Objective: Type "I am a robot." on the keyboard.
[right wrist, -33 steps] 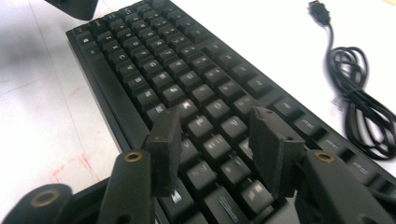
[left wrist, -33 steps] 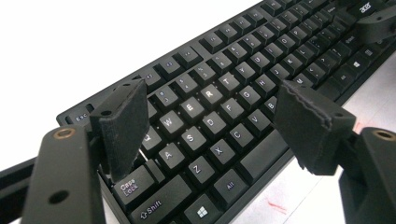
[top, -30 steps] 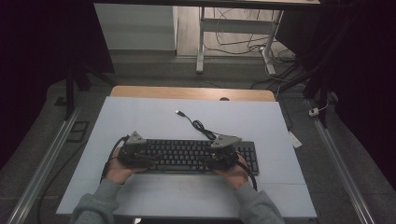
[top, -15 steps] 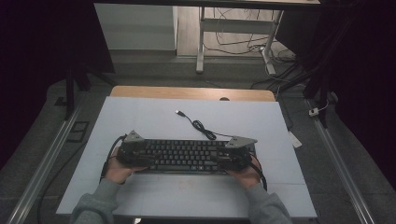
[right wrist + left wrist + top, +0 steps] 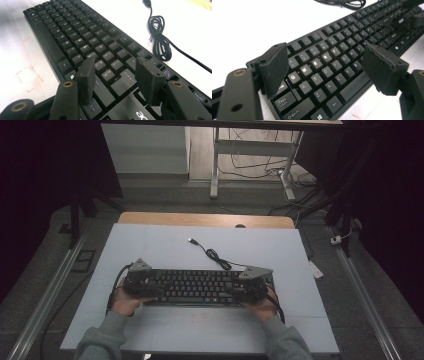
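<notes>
Black keyboard unmoved | right tongs shifted inward, open

A black full-size keyboard with white-lettered keys lies flat, keys up, long side crosswise, toward six o'clock on the pale table top. Its black cable, partly coiled, trails from the back edge toward twelve o'clock, plug end loose.

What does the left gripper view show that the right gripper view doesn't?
The left gripper view gives the left gripper with jaws spread wide above the Q, W, A and Caps Lock keys. The right gripper view gives the right gripper, open over the Enter key, and the coiled black cable with its USB plug. Both show the black full-size keyboard on the pale table.
</notes>
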`<state>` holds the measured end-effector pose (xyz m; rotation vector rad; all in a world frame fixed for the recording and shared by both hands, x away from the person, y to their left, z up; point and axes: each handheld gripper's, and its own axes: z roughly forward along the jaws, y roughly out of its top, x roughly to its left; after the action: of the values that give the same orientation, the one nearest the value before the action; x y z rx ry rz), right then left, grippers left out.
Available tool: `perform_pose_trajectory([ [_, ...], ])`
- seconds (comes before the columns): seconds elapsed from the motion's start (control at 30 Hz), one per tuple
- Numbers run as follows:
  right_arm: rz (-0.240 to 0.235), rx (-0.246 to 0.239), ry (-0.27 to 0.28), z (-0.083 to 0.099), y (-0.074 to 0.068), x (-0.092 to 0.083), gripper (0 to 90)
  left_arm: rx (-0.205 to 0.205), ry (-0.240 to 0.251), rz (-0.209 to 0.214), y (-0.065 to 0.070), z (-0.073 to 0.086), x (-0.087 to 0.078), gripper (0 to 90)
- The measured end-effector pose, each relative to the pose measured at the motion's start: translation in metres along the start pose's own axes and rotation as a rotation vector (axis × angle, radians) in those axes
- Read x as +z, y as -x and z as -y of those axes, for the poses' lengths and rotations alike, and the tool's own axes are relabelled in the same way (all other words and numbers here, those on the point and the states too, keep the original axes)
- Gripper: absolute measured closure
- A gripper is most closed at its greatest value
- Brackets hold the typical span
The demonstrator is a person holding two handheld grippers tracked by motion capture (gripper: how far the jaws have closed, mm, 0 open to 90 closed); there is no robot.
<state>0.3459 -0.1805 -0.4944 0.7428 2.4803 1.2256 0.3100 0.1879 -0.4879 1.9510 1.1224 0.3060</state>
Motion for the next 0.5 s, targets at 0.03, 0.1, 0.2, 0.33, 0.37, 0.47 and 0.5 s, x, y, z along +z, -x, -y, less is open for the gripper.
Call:
perform_pose_trajectory([
  [0.03, 0.003, 0.000, -0.001, 0.000, 0.000, 0.000, 50.8, -0.002, 0.007, 0.000, 0.000, 0.000, -0.001, 23.1],
  [0.1, 0.003, 0.002, 0.002, 0.000, 0.000, 0.000, 50.7, 0.002, 0.014, 0.003, 0.001, 0.000, -0.002, 24.5],
  [0.2, 0.003, 0.005, 0.001, 0.000, 0.000, 0.000, 50.8, 0.018, 0.013, 0.003, 0.003, -0.001, -0.002, 28.0],
  [0.33, 0.004, 0.005, 0.001, 0.000, 0.000, 0.000, 50.8, 0.032, 0.001, -0.003, 0.007, -0.001, 0.000, 33.9],
  [0.37, 0.004, 0.006, 0.001, 0.000, 0.001, 0.000, 50.8, 0.038, 0.000, -0.003, 0.008, -0.001, 0.000, 34.9],
  [0.47, 0.004, 0.005, 0.000, 0.000, 0.001, 0.000, 50.8, 0.049, 0.000, 0.000, 0.010, -0.002, -0.001, 37.5],
  [0.5, 0.004, 0.006, 0.000, 0.000, 0.001, 0.000, 50.7, 0.053, 0.000, 0.002, 0.011, -0.002, -0.001, 39.1],
])
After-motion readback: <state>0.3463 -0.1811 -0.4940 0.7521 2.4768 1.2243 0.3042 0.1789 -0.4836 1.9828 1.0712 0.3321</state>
